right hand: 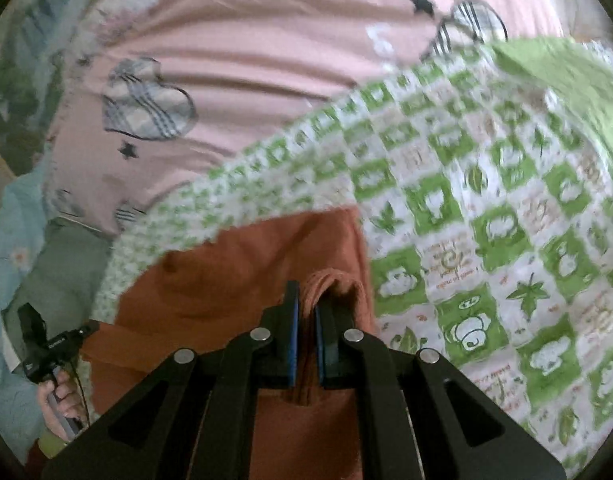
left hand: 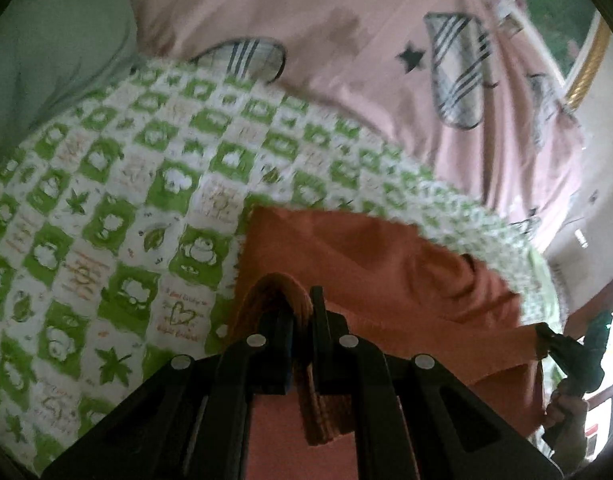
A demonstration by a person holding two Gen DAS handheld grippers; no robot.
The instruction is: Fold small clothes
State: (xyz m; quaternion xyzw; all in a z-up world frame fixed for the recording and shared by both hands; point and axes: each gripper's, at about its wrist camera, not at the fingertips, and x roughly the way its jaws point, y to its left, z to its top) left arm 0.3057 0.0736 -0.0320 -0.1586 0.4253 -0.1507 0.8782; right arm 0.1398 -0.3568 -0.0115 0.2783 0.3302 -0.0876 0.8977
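Observation:
A small rust-orange garment (left hand: pixel 386 264) hangs stretched between my two grippers, over a green-and-white checked sheet (left hand: pixel 118 216). My left gripper (left hand: pixel 302 300) is shut on a bunched, ribbed edge of the garment, which loops over the fingertips. In the right wrist view the same orange garment (right hand: pixel 242 276) spreads to the left, and my right gripper (right hand: pixel 306 292) is shut on another folded edge of it. Each view shows the other gripper at the cloth's far corner: the right one (left hand: pixel 562 348) and the left one (right hand: pixel 54 348), each in a hand.
A pink cover with plaid hearts and black stars (left hand: pixel 346 32) lies beyond the checked sheet. A pale green cloth (left hand: pixel 46 60) lies at the far left. A light blue floral fabric (right hand: pixel 10 248) lies at the left of the right wrist view.

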